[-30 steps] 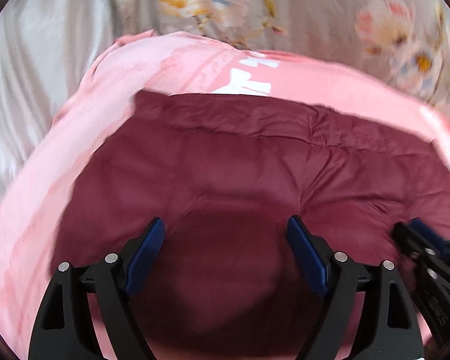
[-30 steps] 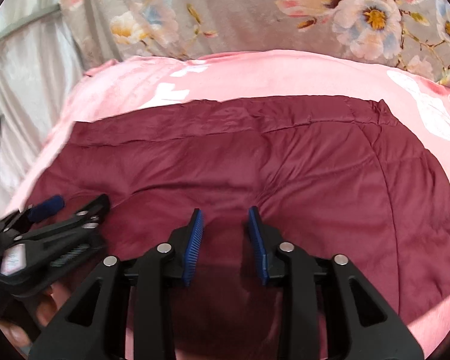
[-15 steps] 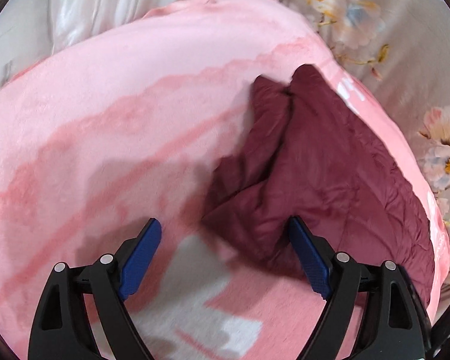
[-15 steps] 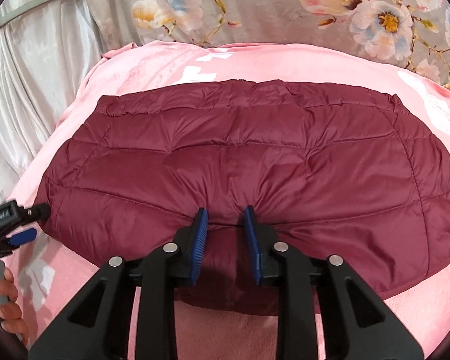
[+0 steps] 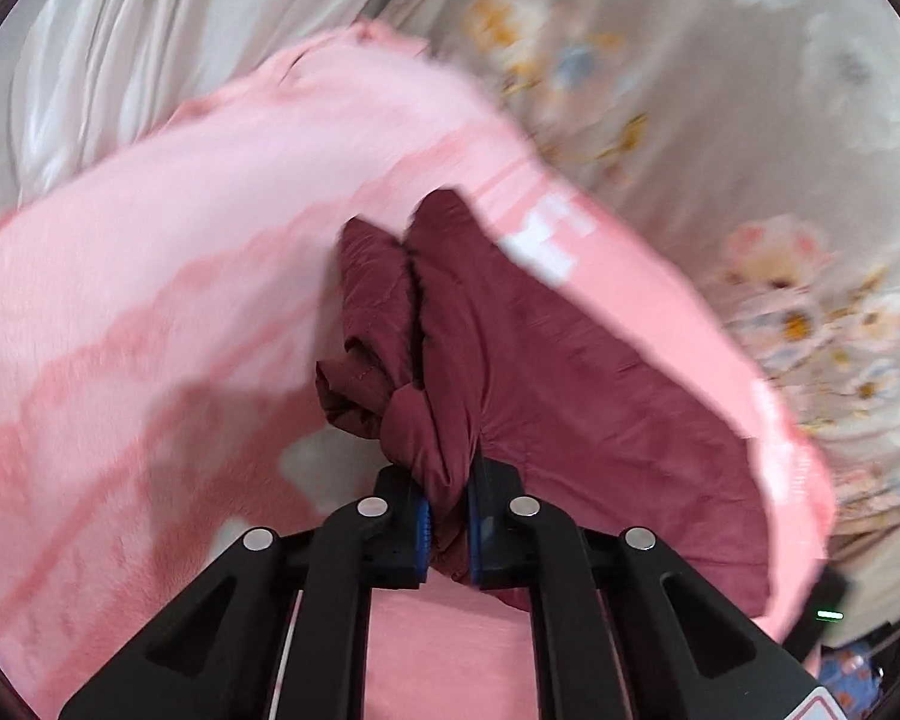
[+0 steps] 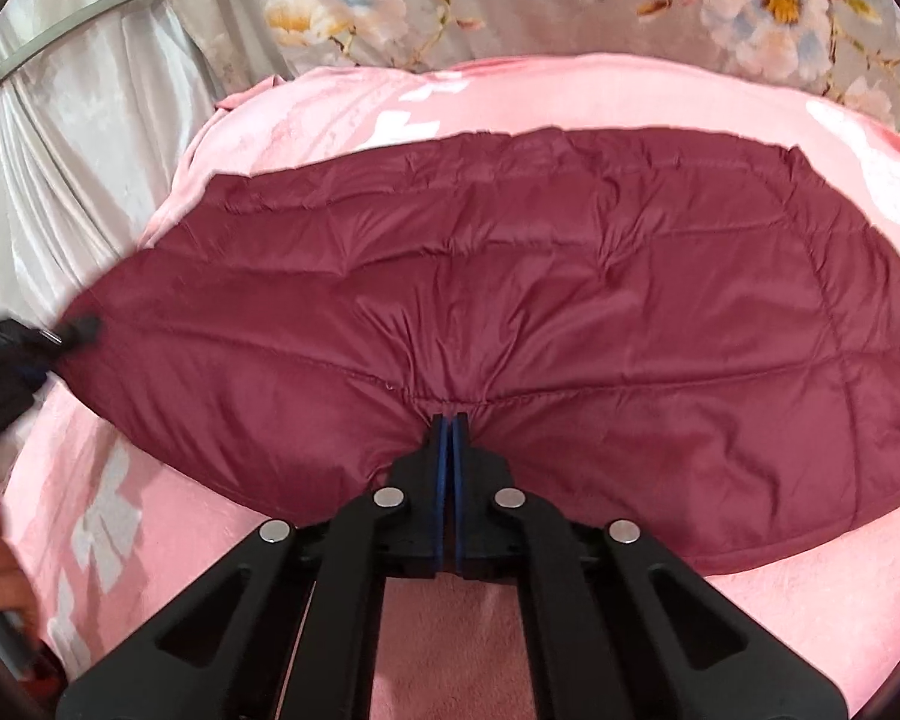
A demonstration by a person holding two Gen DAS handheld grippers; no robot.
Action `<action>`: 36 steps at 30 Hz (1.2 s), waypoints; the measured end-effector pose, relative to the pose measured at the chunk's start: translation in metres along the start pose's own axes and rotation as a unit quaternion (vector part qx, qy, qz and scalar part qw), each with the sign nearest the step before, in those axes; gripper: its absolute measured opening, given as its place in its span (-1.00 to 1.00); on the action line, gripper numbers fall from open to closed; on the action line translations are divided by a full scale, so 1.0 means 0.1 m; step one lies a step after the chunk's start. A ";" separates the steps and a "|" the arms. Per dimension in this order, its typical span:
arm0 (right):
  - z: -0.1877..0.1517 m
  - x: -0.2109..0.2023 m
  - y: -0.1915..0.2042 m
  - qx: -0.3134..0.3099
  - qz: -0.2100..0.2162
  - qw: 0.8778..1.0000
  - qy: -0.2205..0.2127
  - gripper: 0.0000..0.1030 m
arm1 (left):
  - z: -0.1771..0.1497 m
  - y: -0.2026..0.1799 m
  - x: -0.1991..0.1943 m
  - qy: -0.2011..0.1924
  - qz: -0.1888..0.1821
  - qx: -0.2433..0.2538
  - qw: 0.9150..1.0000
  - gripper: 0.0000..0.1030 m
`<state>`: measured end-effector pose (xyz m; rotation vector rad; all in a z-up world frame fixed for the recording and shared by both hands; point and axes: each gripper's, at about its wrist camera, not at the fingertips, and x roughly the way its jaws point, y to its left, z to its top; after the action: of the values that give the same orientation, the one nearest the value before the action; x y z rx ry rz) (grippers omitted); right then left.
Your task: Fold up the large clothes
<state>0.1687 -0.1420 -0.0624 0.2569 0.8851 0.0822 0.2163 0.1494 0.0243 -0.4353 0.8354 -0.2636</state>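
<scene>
Two grips are now being held on the maroon quilted jacket [image 6: 510,300], which is lying spread across the pink blanket [image 6: 810,630]. A second ago both sets of jaws were standing apart over the fabric. The left gripper [image 5: 447,516] is closing, a bunched fold at the jacket's left end being pinched between its pads, while the right gripper [image 6: 448,450] is being kept clamped on the near edge. Judging from this, a lift for the fold is being prepared.

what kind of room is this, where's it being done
Probably a bedroom, on a bed: a pink blanket under the maroon jacket, a floral sheet behind it, and white draped cloth alongside.
</scene>
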 end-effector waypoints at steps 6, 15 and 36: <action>-0.11 0.14 0.37 -0.001 0.103 0.994 0.040 -1.00 | 0.15 -0.56 -0.67 -0.075 -0.028 0.083 0.993 -0.91; 0.03 -0.47 -0.22 0.050 0.046 0.998 -0.003 -1.00 | -0.09 -1.82 -0.16 -0.008 -0.084 0.203 0.976 -0.87; 0.45 -1.34 -0.62 0.027 0.018 0.993 -0.115 -0.21 | -0.40 -1.90 0.01 0.006 -0.001 0.204 0.979 0.50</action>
<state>0.1164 -0.2342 0.0502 0.3266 0.6540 0.0603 0.1758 -0.0291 0.0892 -0.0502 0.7677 -0.4306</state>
